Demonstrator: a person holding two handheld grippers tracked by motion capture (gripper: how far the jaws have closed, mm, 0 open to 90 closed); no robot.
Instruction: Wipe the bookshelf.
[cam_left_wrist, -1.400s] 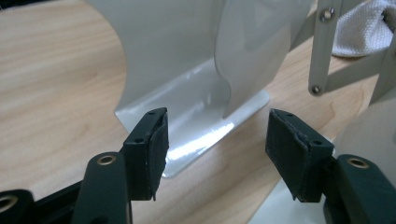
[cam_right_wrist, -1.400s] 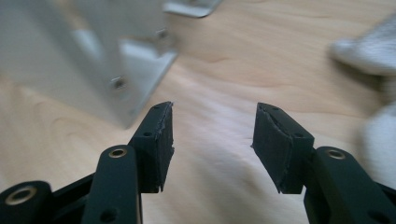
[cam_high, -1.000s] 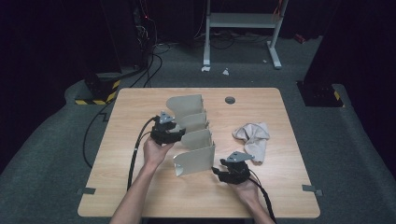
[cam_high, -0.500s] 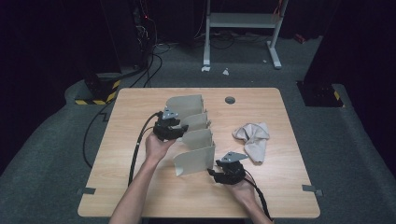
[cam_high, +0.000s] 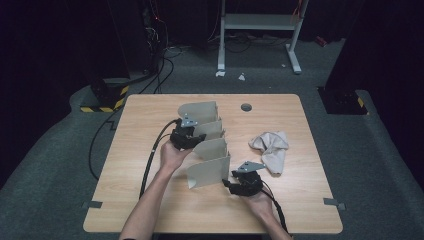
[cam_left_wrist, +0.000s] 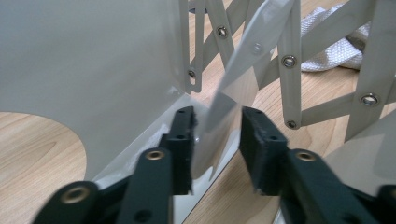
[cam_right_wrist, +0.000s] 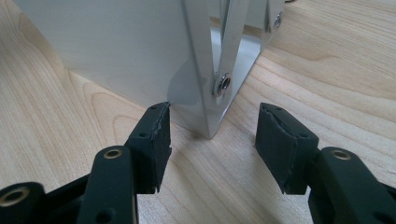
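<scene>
The left gripper (cam_high: 192, 134) has just been closing its jaws around one thin divider plate (cam_left_wrist: 219, 116) of the expanding file rack (cam_high: 207, 145). The plate stands between the pads; the left pad looks to touch it while a gap shows at the right pad, so it is not yet clamped. Beyond its jaws run the rack's riveted scissor slats (cam_left_wrist: 289, 60). The right gripper (cam_high: 239, 184) sits at the rack's near end, jaws released wide — the end panel's corner (cam_right_wrist: 205, 112) stands between them, ungripped. Right of that gripper, well apart, lies a crumpled white cloth (cam_high: 271, 147) on the wooden table (cam_high: 140, 200). No writing is readable anywhere.
</scene>
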